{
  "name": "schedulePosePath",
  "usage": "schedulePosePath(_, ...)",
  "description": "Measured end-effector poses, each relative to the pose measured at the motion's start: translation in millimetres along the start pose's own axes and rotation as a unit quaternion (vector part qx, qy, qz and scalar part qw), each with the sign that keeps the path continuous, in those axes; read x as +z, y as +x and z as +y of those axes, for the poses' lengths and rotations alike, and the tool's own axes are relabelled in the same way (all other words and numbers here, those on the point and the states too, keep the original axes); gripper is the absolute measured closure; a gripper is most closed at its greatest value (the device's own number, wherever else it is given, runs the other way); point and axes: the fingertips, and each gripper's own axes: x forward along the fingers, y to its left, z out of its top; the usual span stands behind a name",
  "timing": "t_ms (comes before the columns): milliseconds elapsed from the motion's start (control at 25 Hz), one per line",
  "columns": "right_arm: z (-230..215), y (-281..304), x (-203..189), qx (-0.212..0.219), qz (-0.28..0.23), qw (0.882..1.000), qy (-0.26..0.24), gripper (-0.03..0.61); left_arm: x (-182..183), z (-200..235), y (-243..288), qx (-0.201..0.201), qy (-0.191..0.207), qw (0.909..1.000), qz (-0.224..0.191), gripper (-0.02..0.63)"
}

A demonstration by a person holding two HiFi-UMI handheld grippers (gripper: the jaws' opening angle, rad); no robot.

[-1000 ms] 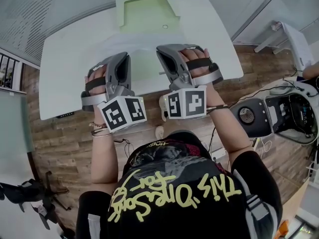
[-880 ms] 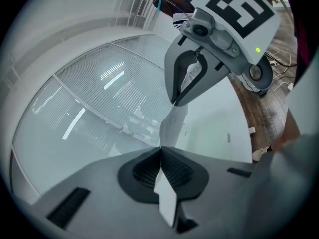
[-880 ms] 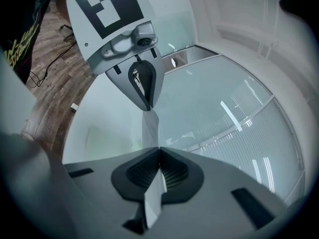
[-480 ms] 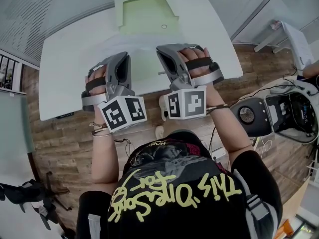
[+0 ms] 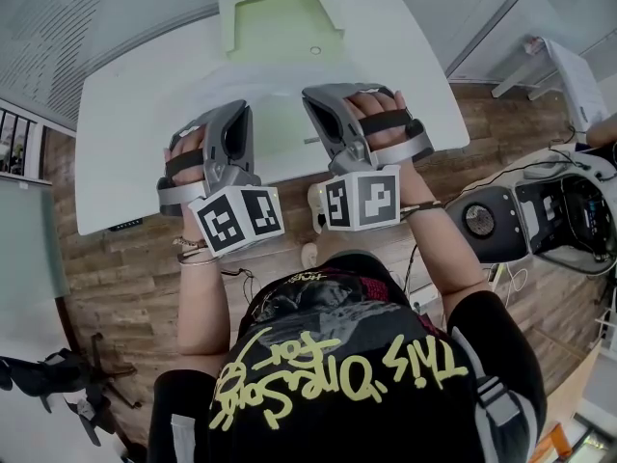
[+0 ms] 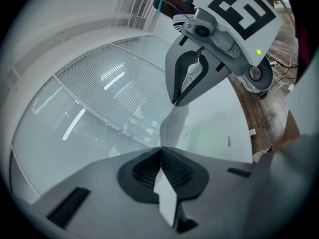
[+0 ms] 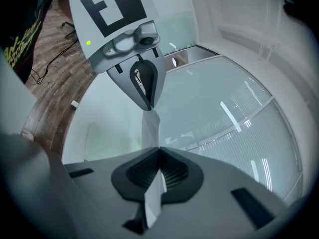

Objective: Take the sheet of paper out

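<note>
No change in the last second: left gripper (image 6: 160, 149) and right gripper (image 7: 158, 151) jaws both clenched on the sheet of paper (image 6: 173, 126), taut between them. Probably already out.

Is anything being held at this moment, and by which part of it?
A sheet of paper, spanning between the two: the left gripper pinches one edge, the right gripper the opposite edge.
</note>
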Motion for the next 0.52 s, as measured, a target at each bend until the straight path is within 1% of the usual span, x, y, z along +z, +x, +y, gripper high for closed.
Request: schedulePosePath(520, 2.2, 1.7, 1.2, 0.001, 0.000, 1.000, -0.004, 0.571, -2.9, 0.0, 1.1, 0.001, -0.004, 1.0000, -0.001, 0.606)
